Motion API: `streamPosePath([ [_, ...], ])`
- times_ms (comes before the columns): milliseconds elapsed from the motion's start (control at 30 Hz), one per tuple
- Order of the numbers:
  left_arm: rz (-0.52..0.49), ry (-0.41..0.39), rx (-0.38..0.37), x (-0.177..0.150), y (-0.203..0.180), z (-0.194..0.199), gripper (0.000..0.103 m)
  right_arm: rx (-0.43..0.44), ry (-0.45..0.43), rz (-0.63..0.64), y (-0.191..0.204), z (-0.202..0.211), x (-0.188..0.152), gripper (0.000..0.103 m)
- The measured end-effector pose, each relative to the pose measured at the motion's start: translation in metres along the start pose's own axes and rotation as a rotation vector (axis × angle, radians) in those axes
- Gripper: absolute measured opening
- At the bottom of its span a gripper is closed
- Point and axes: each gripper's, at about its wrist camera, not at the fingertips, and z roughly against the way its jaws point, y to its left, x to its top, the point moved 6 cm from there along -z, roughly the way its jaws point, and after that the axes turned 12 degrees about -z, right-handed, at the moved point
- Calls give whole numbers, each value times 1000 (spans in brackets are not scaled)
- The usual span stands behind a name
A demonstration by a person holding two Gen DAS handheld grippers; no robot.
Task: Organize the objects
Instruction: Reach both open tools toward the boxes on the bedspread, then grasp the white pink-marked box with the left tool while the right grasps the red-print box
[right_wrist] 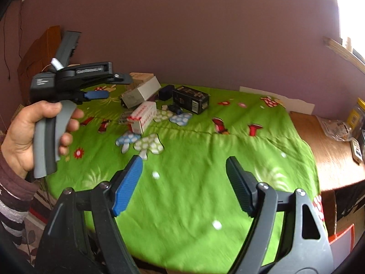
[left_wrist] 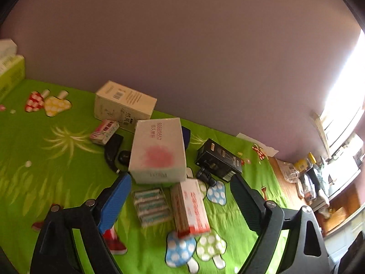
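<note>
Green mushroom-print cloth (left_wrist: 45, 155) carries the clutter; around the pink-stained white box (left_wrist: 159, 153), batteries (left_wrist: 151, 206) and red-and-white carton (left_wrist: 190, 207) lie just before it, seemingly unsorted; left tongs (left_wrist: 180, 182) and right tongs (right_wrist: 184, 180) released, empty

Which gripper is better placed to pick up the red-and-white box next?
Left, probably. The left gripper is open just above the red-and-white box, while the open right gripper hangs over bare green cloth near the table's front edge.

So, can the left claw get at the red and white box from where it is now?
Probably yes. The left claw is open and empty, and the red and white box lies on the green cloth between its fingers, with nothing on top.
</note>
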Motion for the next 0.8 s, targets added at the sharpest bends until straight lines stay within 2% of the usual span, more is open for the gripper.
streamPosePath([
  [300,47,77,-6,3,18,-41,91,47,47,-1,41,-50,23,78],
  [367,52,80,-37,1,18,-44,89,50,62,-6,48,-61,26,78],
  [400,48,82,-42,0,18,-46,86,54,72,-11,51,-68,27,78],
  [467,64,98,-55,-3,21,-50,61,57,97,-28,55,-81,29,78],
  [533,111,113,-114,-7,25,-54,54,66,120,-45,60,-93,30,78],
  [633,116,110,-101,-12,30,-52,55,71,139,-55,67,-107,33,78],
  [767,157,84,-111,-21,36,-35,72,89,167,-76,77,-126,35,78],
  [800,163,72,-104,-19,42,-31,74,86,171,-81,78,-130,37,78],
])
